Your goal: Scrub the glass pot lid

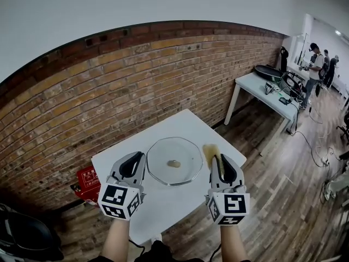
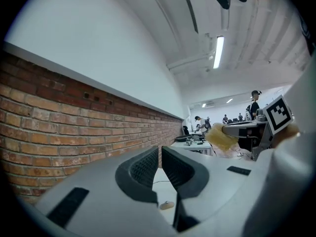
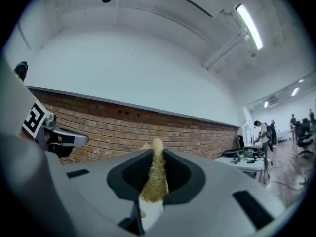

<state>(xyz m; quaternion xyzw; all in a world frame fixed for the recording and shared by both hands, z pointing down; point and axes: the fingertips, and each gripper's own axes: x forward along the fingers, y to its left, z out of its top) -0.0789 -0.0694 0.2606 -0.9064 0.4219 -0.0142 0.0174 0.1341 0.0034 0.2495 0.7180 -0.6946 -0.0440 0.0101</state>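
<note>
Your glass pot lid [image 1: 163, 153] lies flat near the middle of the white bench [image 1: 182, 123], a little toward the far edge, with its small knob [image 1: 174, 163] showing at the centre. Nothing rests on it and neither tool touches it.

Your left tool [image 1: 136, 158] hangs over the bench near the left corner, just beside the lid's left rim. Its jaws are drawn together with only a sliver of gap, and there is nothing between them.

Your right tool [image 3: 157, 151] is clamped on a yellow sponge [image 3: 155, 177], which is squeezed thin between the pads and pokes out past the tips. This tool is above the bench near the right corner, just off the lid's right rim, with the sponge clear of the glass.

A brick wall [image 1: 109, 91] runs behind the far edge of the bench. A red box [image 1: 87, 182] sits on the floor beside the left corner. Well apart to the right, a second white bench [image 1: 252, 85] carries a dark pan [image 1: 268, 71], and people stand beyond it
</note>
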